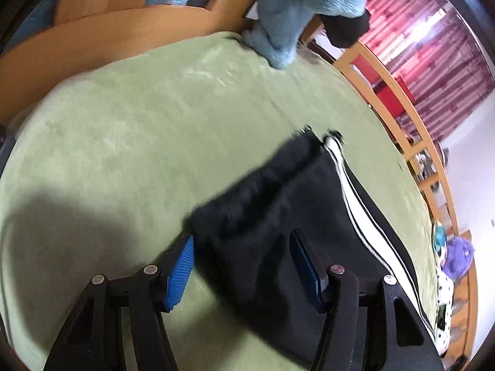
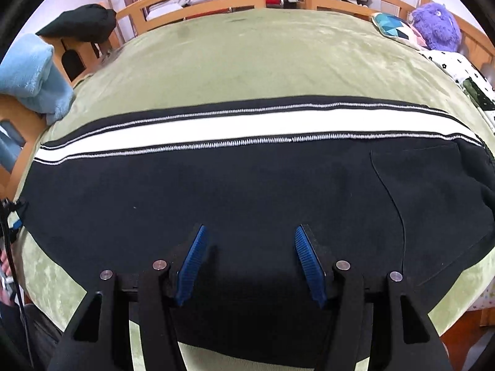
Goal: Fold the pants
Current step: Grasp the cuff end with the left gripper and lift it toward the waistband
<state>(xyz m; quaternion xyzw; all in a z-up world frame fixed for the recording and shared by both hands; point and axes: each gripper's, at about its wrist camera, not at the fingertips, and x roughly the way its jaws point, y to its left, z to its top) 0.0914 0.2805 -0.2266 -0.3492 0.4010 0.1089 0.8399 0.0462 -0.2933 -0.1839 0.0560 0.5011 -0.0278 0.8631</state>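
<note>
Black pants (image 2: 216, 191) with a white side stripe (image 2: 216, 128) lie flat across a green bed cover (image 2: 263, 58), a back pocket at the right. My right gripper (image 2: 250, 235) is open, low over the pants' near edge. In the left wrist view the pants' leg end (image 1: 263, 191) lies on the green cover (image 1: 139, 130), its hem slightly blurred. My left gripper (image 1: 243, 244) is open, its fingers on either side of the hem corner, not closed on it.
A light blue blanket (image 1: 297, 9) (image 2: 34, 74) hangs over the wooden bed frame (image 1: 108, 40). A black garment (image 2: 83, 21) sits on the rail. A purple plush toy (image 2: 436, 24), a patterned cushion (image 2: 393, 27) and a spotted pillow (image 2: 458, 68) lie at the far right.
</note>
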